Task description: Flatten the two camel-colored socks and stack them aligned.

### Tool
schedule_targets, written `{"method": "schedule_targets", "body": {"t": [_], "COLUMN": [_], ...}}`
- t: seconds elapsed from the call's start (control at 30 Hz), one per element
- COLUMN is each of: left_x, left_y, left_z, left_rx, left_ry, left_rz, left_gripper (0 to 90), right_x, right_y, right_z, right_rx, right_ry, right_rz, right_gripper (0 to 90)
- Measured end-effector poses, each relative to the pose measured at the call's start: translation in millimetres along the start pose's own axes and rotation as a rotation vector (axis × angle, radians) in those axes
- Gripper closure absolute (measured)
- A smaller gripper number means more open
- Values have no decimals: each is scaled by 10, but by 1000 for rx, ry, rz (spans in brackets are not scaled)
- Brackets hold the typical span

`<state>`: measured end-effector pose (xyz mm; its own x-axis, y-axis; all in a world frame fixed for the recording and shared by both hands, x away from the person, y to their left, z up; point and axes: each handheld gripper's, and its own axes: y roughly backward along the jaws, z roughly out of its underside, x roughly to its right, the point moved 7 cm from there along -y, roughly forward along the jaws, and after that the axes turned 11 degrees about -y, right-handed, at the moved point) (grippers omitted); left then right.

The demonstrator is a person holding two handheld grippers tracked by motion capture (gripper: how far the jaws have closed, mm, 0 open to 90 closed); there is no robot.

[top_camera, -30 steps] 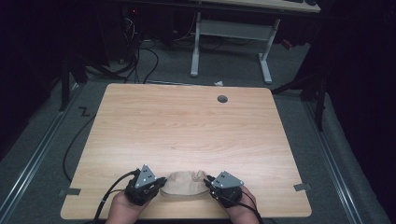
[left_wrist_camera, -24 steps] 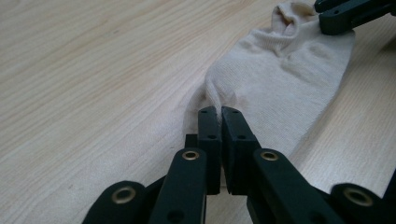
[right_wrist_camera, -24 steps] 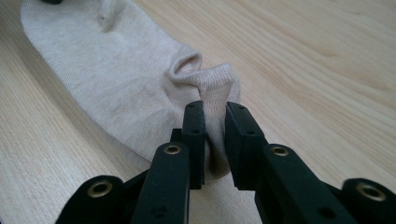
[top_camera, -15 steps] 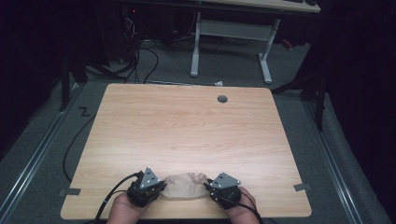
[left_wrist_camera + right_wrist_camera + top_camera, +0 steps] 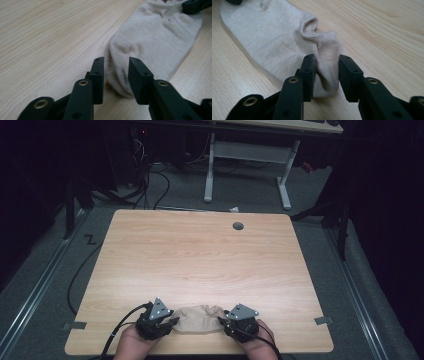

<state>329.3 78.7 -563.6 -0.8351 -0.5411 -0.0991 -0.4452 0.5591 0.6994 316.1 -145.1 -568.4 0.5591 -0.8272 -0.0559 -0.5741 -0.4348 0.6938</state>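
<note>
Sock [image 5: 199,318] flat between left gripper [image 5: 170,321] and right gripper [image 5: 223,321], ends within jaws

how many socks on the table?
1. A beige sock at the table's near edge, between the left gripper and right gripper. A second layer beneath can't be ruled out.

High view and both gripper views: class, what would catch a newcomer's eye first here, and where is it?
A pale beige sock lies at the near edge of the wooden table, stretched between the two grippers. The left gripper has its jaws around the toe end with a gap showing, and the right gripper has its jaws around the bunched cuff end. Beyond the sock, bare wood runs to a round hole by the far edge.
</note>
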Motion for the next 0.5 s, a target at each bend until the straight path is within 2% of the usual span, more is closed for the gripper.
{"method": "schedule_targets", "body": {"t": [0.03, 0.07, 0.17, 0.2, 0.37, 0.5], "left_x": [17, 11, -10, -30, -95, -188], "left_y": [-3, -1, 14, 20, 38, 71], "left_z": [-7, -12, -24, -22, -26, -27], "left_rx": [13, 19, 34, 33, 47, 54], "left_ry": [29, 35, 39, 27, 35, 38], "left_rz": [3, 1, -5, -10, -28, -45], "left_gripper": [632, 615, 578, 567, 521, 515], "right_x": [4, 8, 9, 11, 55, 111], "right_y": [7, 13, 34, 39, 48, 70], "right_z": [-4, -11, -33, -41, -70, -93], "right_rx": [3, 9, 28, 37, 71, 99], "right_ry": [-9, -9, -10, -8, -17, -44], "right_rz": [-1, -5, -10, -8, -7, -4], "right_gripper": [637, 629, 589, 569, 520, 494]}}
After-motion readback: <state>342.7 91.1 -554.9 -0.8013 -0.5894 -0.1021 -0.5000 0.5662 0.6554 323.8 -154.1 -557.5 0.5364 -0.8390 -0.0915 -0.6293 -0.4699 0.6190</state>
